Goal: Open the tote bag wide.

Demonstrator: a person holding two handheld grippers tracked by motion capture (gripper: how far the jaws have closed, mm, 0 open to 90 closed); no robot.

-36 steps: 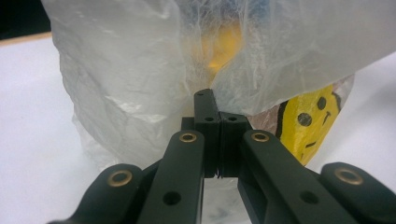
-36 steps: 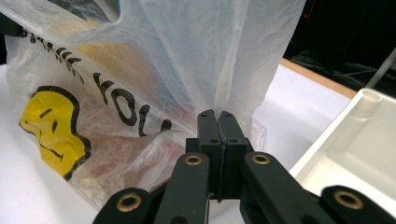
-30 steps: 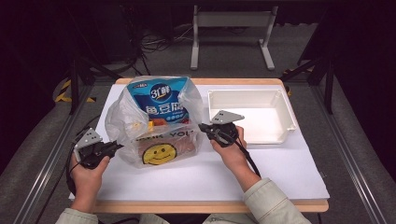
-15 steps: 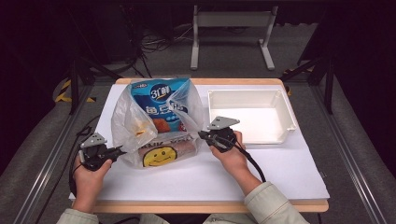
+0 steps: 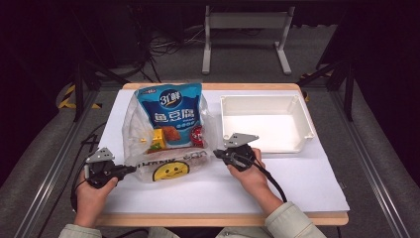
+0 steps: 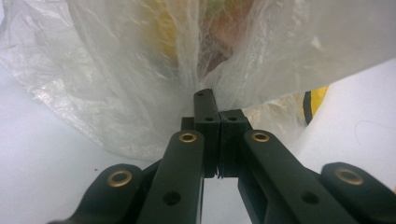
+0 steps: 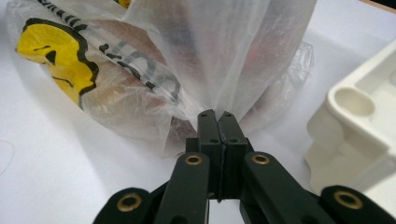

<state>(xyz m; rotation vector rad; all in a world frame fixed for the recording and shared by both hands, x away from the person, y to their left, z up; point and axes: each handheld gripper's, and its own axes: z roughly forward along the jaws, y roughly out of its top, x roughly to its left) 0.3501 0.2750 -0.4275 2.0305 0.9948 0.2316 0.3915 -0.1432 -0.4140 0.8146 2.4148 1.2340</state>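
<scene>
White-papered bench (image 5: 307, 183) under dark surroundings. Clear plastic bag (image 5: 148, 148) of snacks at centre, beside white tray (image 5: 302, 116). Left gripper (image 5: 130, 169) and right gripper (image 5: 218, 153): jaws clamped on bag film at opposite sides. Risk: thin film tearing or slipping, blue packet (image 5: 171, 111) toppling out.

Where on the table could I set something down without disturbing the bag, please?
The white sheet is bare between the white tray and the table's near edge, right of the right gripper. The middle is crowded by the plastic bag, pinched at both sides.
</scene>
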